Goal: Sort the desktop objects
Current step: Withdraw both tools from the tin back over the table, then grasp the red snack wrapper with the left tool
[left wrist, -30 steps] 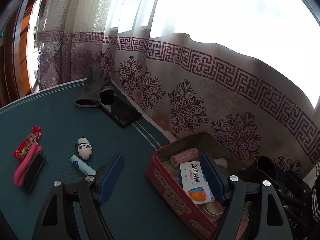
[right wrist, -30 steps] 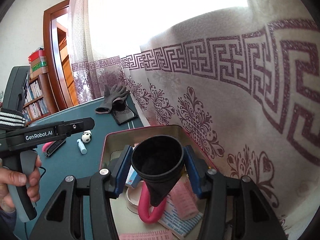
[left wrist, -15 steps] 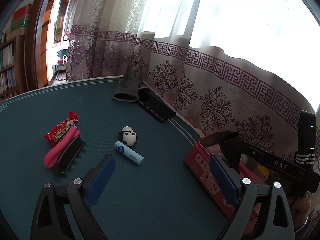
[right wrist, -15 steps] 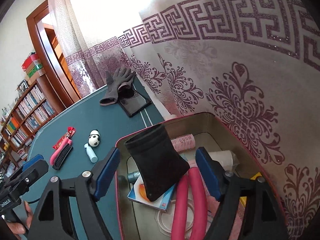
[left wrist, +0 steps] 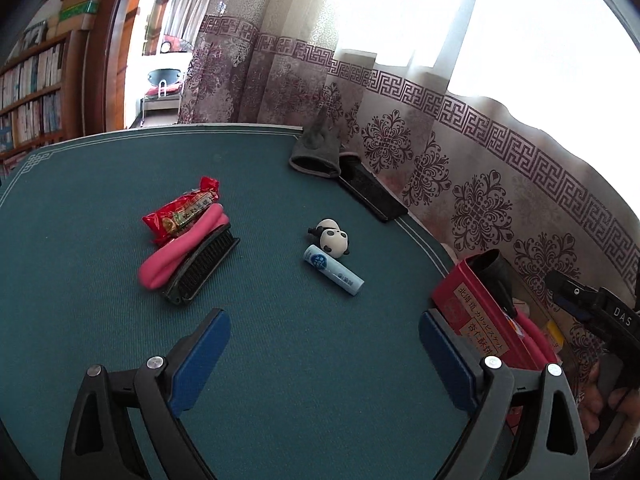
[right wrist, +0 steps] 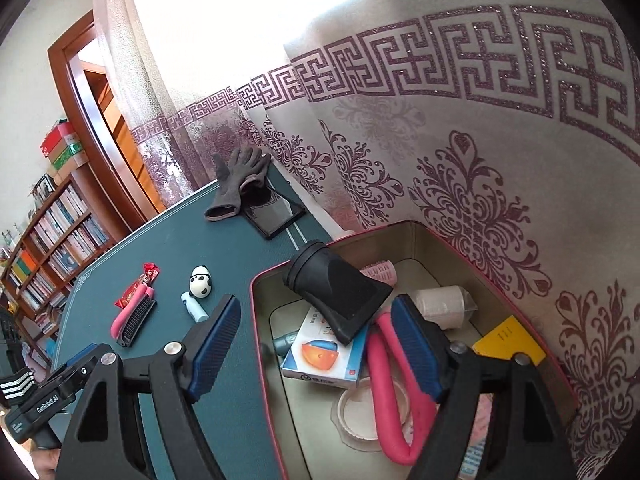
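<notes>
A red tin box sits at the table's right edge; a black nozzle leans on its near rim over a white medicine box, a pink foam roller and a thread spool. My right gripper hovers open over the tin, nothing between its pads. My left gripper hangs open above the green mat, empty. Ahead of it lie a white-blue tube, a panda figure, a black comb with a pink roller, and a red snack packet. The tin shows at the right.
A grey glove and a black phone lie at the table's far edge by the patterned curtain. A bookshelf and doorway stand to the left. A hand grips the right tool's handle.
The right jaws spread and let the black nozzle go; it now rests on the tin's rim. My left gripper swung leftward from the tin to over the mat, its jaws wider.
</notes>
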{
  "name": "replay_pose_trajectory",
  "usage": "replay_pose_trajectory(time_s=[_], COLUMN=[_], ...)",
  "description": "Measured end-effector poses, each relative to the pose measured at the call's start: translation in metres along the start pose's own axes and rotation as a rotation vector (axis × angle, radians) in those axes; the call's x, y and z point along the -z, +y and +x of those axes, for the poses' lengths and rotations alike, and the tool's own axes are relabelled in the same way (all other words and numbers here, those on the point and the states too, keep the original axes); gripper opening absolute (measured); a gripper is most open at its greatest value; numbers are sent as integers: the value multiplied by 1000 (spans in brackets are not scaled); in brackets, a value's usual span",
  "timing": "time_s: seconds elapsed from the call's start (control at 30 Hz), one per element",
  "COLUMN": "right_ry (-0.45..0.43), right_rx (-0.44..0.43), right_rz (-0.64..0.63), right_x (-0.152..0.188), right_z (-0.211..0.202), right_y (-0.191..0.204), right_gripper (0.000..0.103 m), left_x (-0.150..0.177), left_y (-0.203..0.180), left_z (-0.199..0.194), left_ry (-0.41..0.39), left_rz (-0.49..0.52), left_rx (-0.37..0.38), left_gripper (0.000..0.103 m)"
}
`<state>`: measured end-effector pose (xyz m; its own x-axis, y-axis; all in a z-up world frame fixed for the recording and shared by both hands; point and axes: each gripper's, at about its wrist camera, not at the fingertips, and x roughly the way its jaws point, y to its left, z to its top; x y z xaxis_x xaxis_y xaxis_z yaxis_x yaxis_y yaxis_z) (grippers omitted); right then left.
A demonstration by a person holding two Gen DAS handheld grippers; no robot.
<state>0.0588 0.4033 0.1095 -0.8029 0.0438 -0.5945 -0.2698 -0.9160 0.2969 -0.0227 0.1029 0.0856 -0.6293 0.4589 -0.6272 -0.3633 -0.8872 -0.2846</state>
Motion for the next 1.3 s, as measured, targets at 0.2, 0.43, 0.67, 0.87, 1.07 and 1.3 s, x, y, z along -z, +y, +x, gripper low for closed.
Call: replay_pose_trajectory(time_s=[0.2, 0.43, 0.67, 0.87, 1.07, 1.3], right_ry=[-5, 12, 74, 118, 138, 140], right_rx=[-63, -117, -184, -206, -208, -220], right_rz=[-87, -231, -305, -321, -305, -301], right_x=[10, 32, 52, 62, 59, 54], right_z=[2, 19, 45, 66, 88, 110], right_y=[42, 92, 126, 138, 139, 145], right_gripper=[81, 81, 81, 81, 81, 81], left_x=[12, 21, 15, 7, -7, -41], left_y=[49, 98, 123, 132, 141, 142], left_z=[-2, -3, -1, 7, 21, 44], left_ry=[17, 33, 34, 47, 62, 44], left_rz=[-69, -149, -175, -155, -142, -78], left_rx=[-99, -175, -218, -246, -266, -298], left_gripper=[97, 97, 97, 97, 97, 97])
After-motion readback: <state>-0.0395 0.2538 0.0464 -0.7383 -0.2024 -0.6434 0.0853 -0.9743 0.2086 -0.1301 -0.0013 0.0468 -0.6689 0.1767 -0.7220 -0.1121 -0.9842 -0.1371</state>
